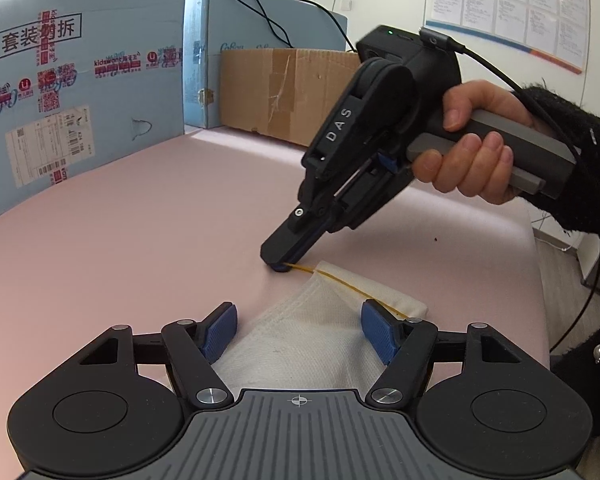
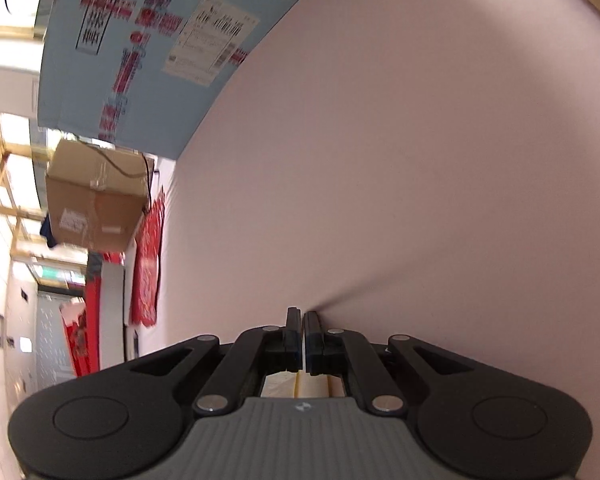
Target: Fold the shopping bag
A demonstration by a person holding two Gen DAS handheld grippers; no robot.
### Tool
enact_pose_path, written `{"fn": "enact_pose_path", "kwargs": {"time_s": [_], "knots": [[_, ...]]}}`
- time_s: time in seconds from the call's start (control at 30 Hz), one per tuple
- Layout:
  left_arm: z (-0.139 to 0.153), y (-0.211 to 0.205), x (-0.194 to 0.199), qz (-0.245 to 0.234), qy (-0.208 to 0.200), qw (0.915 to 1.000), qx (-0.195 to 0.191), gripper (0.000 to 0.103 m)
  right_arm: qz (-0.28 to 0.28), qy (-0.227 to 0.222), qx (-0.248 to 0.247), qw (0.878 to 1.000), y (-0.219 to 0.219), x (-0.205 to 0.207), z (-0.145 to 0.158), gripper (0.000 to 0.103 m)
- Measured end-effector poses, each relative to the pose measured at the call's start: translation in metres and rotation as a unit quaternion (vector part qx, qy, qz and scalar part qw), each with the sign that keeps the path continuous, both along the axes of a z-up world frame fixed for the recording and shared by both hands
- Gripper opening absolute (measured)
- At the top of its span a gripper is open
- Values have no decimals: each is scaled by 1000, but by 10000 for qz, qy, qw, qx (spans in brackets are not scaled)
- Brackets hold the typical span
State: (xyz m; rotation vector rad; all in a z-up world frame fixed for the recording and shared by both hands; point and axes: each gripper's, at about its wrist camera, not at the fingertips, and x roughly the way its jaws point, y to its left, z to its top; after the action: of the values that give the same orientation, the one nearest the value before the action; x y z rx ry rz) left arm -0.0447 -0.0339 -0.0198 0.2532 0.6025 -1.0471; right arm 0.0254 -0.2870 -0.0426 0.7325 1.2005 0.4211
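Observation:
A white shopping bag [image 1: 312, 344], folded into a narrow bundle, lies on the pink table [image 1: 140, 220] in the left wrist view. My left gripper [image 1: 298, 312] straddles the bundle, its blue pads [image 1: 380, 328] pressed against both sides. A thin yellow rubber band [image 1: 340, 280] runs from the right-hand pad across the bag's far end to my right gripper [image 1: 278, 266]. That gripper is shut on the stretched band, its tip down on the table just beyond the bag. In the right wrist view the right gripper [image 2: 302, 316] shows closed jaws over bare pink surface; the band is hidden there.
Large blue cartons [image 1: 80, 92] and a brown cardboard box [image 1: 276, 92] line the far side of the table. A person's hand [image 1: 472, 152] in a black sleeve holds the right gripper's handle. The table edge drops off at the right [image 1: 536, 248].

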Motion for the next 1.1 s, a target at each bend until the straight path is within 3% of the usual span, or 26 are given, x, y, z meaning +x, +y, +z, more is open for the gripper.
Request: {"fn": "enact_pose_path", "kwargs": {"time_s": [0.2,0.3,0.37,0.47,0.6,0.63,0.7,0.77,0.87,1.0,1.1], "knots": [[0,2,0,81,2,10000,11,75,1300,-555,-754,9871,66,4,20,4],[0,2,-2,143,-76,9999,60,82,1785,-562,-554,9808,76,-3,27,8],[1,0,-4,315,-217,9991,179,94,2060,-680,-842,9726,78,-12,32,9],[2,-4,-13,402,-540,9972,337,96,2219,-595,-1082,9672,76,-15,43,15],[5,-12,-31,474,-1174,9901,609,98,2746,-821,-1954,9379,101,-32,72,50],[6,-13,-32,483,-1258,9888,647,98,2910,-974,-2193,9262,111,-37,81,51],[7,-15,-34,513,-1362,9868,704,98,3093,-1153,-2312,9152,121,-43,93,52],[9,-15,-36,570,-1423,9855,731,98,3150,-1271,-2299,9120,128,-42,99,52],[12,-8,-39,743,-1438,9840,741,98,2781,-1448,-2109,9259,113,-44,100,52],[16,1,-42,1028,-1453,9811,760,98,1783,-1615,-1877,9523,51,-57,78,49],[18,0,-47,1235,-1504,9774,822,98,1496,-1727,-1746,9578,22,-69,60,48]]}}
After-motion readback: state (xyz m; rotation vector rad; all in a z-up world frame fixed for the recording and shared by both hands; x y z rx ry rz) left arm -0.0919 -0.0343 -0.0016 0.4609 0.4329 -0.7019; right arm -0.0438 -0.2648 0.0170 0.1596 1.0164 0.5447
